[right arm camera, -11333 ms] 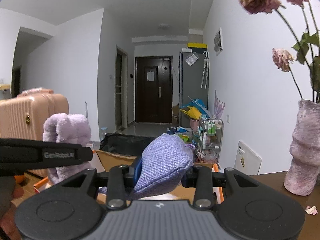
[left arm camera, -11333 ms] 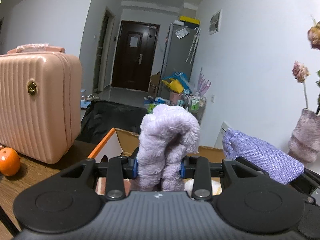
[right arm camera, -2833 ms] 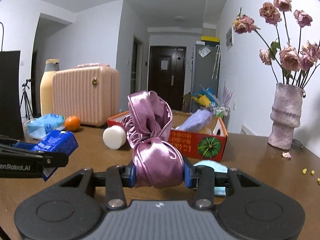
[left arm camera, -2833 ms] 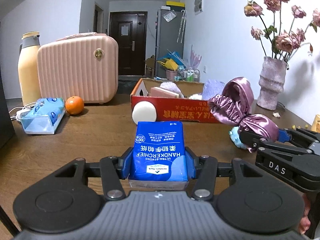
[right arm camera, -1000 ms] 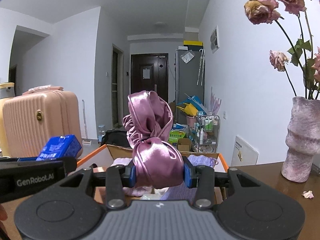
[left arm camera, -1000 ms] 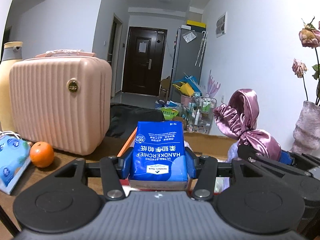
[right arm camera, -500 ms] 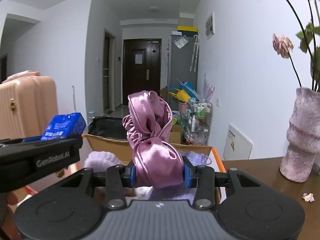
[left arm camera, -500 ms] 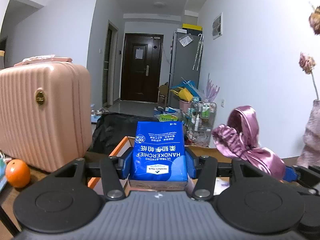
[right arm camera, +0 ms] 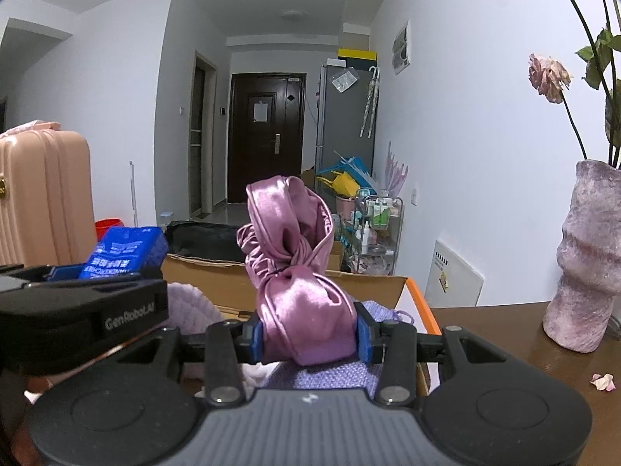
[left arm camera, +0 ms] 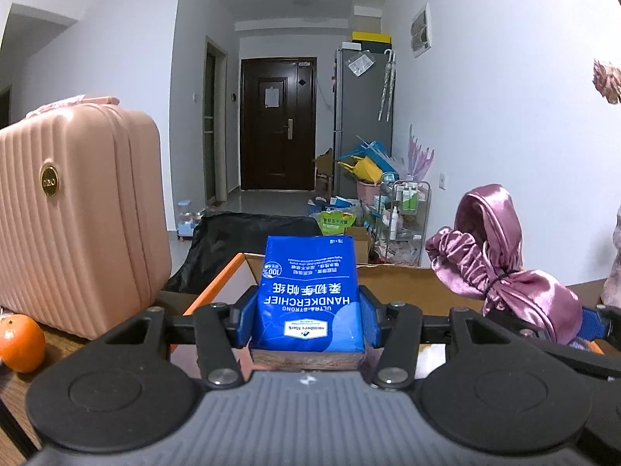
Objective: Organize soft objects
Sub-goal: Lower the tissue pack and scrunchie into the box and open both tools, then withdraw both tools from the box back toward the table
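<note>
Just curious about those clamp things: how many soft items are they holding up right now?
2. The left gripper holds a blue tissue pack; the right gripper holds a pink satin bonnet. Both are above the cardboard box; more items lie inside, partly hidden.

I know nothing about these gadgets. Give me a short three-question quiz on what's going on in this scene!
1. True or false: the left hand-held gripper is shut on a blue tissue pack.
2. What does the right hand-held gripper hold? A) orange B) pink satin bonnet C) vase
3. Fill in: both items hang over the open cardboard ____.

Key:
1. True.
2. B, the pink satin bonnet.
3. Box, with purple soft things already inside.
</note>
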A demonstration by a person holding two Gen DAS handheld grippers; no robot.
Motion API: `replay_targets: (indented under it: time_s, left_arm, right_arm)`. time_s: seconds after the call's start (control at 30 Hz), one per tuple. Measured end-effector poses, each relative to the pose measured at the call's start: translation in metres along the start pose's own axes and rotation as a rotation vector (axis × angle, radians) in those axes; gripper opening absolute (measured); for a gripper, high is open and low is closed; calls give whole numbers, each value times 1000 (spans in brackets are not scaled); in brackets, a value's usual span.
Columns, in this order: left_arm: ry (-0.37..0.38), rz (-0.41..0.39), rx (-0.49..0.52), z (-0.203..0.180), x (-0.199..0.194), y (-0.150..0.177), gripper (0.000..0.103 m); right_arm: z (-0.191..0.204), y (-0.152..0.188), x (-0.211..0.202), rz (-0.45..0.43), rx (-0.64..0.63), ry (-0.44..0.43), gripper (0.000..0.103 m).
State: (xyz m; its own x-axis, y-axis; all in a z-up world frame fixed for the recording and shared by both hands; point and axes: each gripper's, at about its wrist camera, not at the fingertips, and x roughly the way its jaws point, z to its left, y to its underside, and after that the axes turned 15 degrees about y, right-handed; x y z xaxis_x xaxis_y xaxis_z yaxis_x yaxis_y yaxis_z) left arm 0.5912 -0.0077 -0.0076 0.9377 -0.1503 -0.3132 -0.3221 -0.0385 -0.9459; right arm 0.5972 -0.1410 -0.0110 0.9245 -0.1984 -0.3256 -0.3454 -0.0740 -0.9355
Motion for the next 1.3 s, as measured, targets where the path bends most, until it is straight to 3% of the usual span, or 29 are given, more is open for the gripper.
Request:
replay_targets:
  time_s: [0.07,0.17,0.2,0.33,0.4,0.5,0.73,0.93,1.3]
  left_arm:
    - [-4,-6,0,0,-1,1,61]
    - [-36,-31,-3,-3,-7,2,96]
    - [-44,-47,-3,-2,-9,1,101]
    - [-68,-92,0,-4,-18,3,103]
    - [-84,-93,-3,-5,-19,3,103]
    - [-91,-96,-25,-1,-19,3,103]
    - [-104,-90,-74,9,-23,5,103]
    - [-96,-92,-82,14,-30,6,103]
    - [-73,-86,-57,15,-42,12,103]
  right_arm:
    - [0,1,0,5,4,1,49]
    - [-3,2,2,17,17,18,58]
    - [-4,2,3,23,21,19,62]
    - [-7,3,2,19,44,22,79]
    - [-8,3,0,6,48,30,93]
    - [-8,4,-1,-8,49,38,103]
    - [-10,5,-3,-23,61,34,103]
    - [-20,10,-16,-104,70,31,103]
    - [-38,15,-22,-96,74,-4,103]
